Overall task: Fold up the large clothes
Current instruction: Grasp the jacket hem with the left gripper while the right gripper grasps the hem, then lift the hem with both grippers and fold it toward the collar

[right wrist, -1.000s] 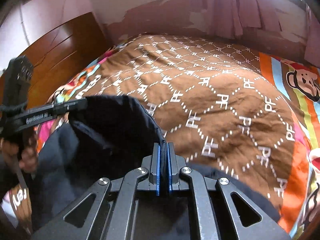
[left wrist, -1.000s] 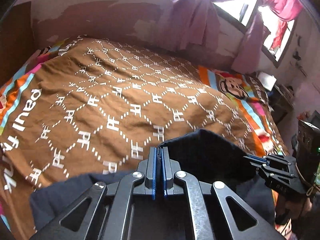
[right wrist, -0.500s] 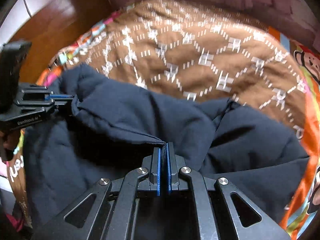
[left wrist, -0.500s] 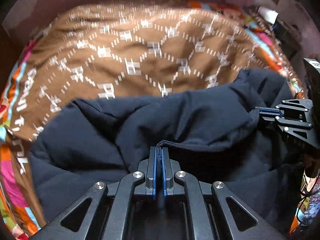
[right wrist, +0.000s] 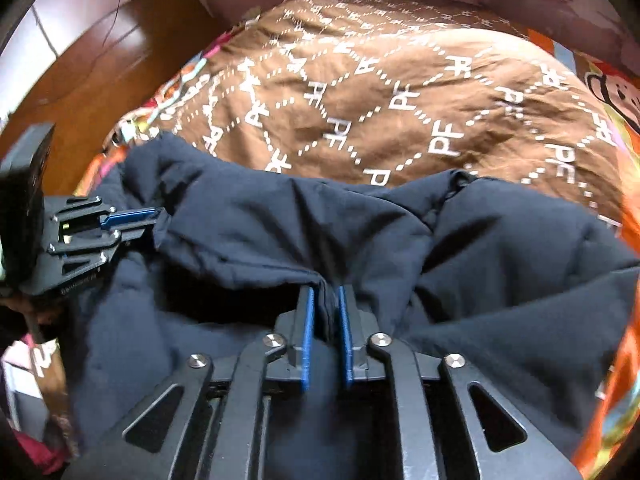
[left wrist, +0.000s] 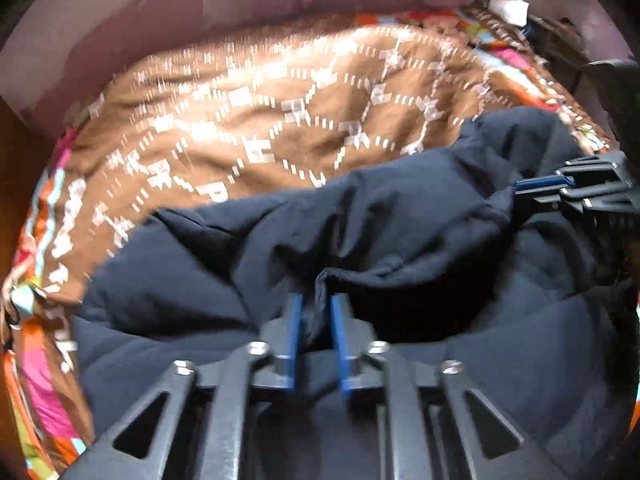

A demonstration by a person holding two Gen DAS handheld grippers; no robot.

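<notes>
A dark navy padded jacket (left wrist: 400, 216) lies on the near part of the bed, its upper layer folded over the lower one. In the left wrist view my left gripper (left wrist: 315, 300) is opening: the blue pads stand apart with a thin ridge of jacket hem loose between them. My right gripper (left wrist: 520, 188) shows at the right edge of the fold. In the right wrist view the right gripper (right wrist: 325, 292) is also opening, with a fold of the jacket (right wrist: 280, 224) slack between its pads. The left gripper (right wrist: 160, 214) sits at the fold's left end.
The jacket rests on a brown bedspread (right wrist: 400, 80) with white letter patterns and colourful borders. A wooden headboard (right wrist: 100, 64) rises to the left of the bed. A pink wall (left wrist: 200, 8) runs behind. Clutter (left wrist: 508, 6) sits at the far right corner.
Both grippers have come down and forward, carrying the jacket's edge over the rest of the garment onto the bed. Their jaws, shut on the hem before, now stand parted.
</notes>
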